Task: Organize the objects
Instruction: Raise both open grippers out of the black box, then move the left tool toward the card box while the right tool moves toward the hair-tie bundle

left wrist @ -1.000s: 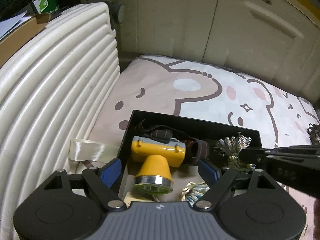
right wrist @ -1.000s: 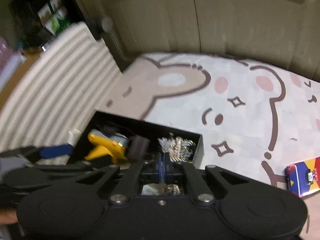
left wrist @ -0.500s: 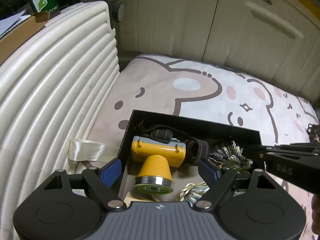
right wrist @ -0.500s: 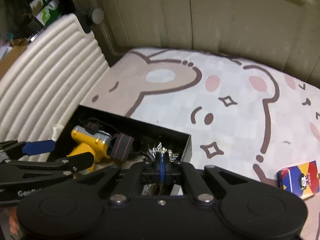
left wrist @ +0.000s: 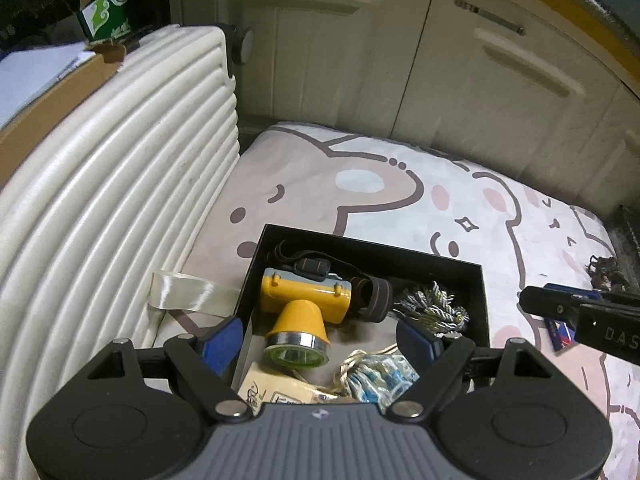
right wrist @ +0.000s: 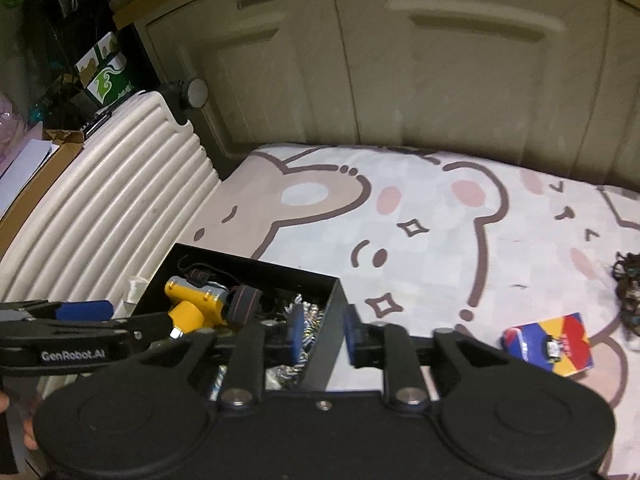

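Observation:
A black box (left wrist: pixel 372 246) lies on the bear-print bedding and holds a yellow headlamp (left wrist: pixel 304 304) with its dark strap and a silvery tassel (left wrist: pixel 430 306). My left gripper (left wrist: pixel 320 344) hovers open over the box's near end, the headlamp's lens between its blue pads with nothing touched. In the right wrist view my right gripper (right wrist: pixel 325 336) is opening. Its pads straddle the right wall of the box (right wrist: pixel 256 260) without pressing it, and the tassel (right wrist: pixel 310 312) lies just inside. The headlamp (right wrist: pixel 192 304) and the left gripper (right wrist: pixel 120 318) show at the left.
A pale braided cord bundle (left wrist: pixel 376 372) and a paper card (left wrist: pixel 272 392) also lie in the box. A white ribbon (left wrist: pixel 188 292) lies beside it, against a ribbed white case (left wrist: pixel 100 220). On the bedding are a colourful card pack (right wrist: pixel 548 350) and a dark tangle (right wrist: pixel 628 292). Cabinet doors stand behind.
My right gripper, shut before with the tassel at its tips, has drawn back to the right and opened, and the tassel now lies in the box. My left gripper has risen slightly.

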